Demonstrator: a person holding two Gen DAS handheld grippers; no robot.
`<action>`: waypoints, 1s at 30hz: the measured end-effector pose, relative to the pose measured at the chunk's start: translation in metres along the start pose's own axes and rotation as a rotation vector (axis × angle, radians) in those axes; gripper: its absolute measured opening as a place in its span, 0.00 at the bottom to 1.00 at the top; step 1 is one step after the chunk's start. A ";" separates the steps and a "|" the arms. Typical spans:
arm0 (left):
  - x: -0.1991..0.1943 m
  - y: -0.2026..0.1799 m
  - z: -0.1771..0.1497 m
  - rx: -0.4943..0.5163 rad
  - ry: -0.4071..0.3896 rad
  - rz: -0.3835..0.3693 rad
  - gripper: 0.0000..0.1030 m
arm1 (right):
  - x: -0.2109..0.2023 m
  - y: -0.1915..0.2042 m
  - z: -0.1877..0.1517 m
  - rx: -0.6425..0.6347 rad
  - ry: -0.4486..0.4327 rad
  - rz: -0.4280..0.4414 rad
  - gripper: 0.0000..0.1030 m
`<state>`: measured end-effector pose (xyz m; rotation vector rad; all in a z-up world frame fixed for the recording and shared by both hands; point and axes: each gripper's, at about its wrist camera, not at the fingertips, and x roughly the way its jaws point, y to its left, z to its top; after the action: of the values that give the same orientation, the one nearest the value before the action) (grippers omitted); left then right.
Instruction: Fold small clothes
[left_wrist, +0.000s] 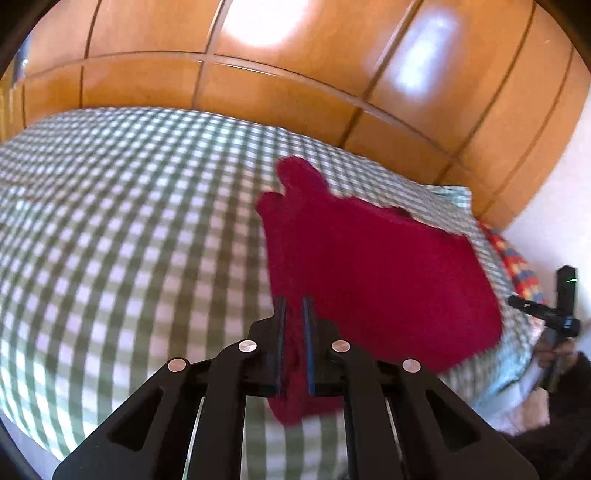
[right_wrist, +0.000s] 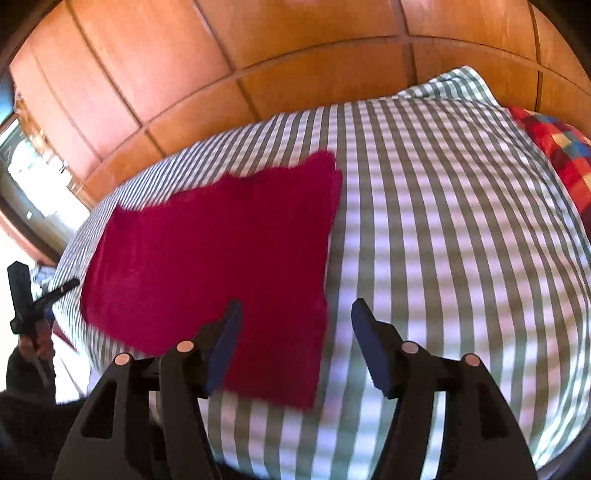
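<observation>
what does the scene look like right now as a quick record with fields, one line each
surface: bed with green and white checked cover
garment: red cloth, spread mostly flat on the cover
left gripper: shut on the near edge of the red cloth
right gripper: open, nothing between its pads, near corner of the cloth just in front of it
background: wooden wardrobe panels behind the bed
other: colourful patchwork fabric at the bed's far side
image quality: blurred by motion
</observation>
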<state>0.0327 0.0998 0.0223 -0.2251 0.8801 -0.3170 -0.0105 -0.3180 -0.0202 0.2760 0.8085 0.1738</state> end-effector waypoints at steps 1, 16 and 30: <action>0.005 -0.001 0.004 0.001 0.000 0.025 0.06 | 0.007 -0.001 0.007 0.007 -0.002 -0.014 0.60; 0.042 -0.040 0.035 0.164 -0.021 0.168 0.06 | 0.081 -0.012 0.075 0.081 -0.008 -0.192 0.71; 0.049 -0.044 0.041 0.207 -0.031 0.208 0.34 | 0.093 -0.005 0.078 0.018 0.002 -0.185 0.20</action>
<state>0.0867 0.0439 0.0267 0.0529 0.8255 -0.2076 0.1100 -0.3126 -0.0338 0.2161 0.8337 -0.0071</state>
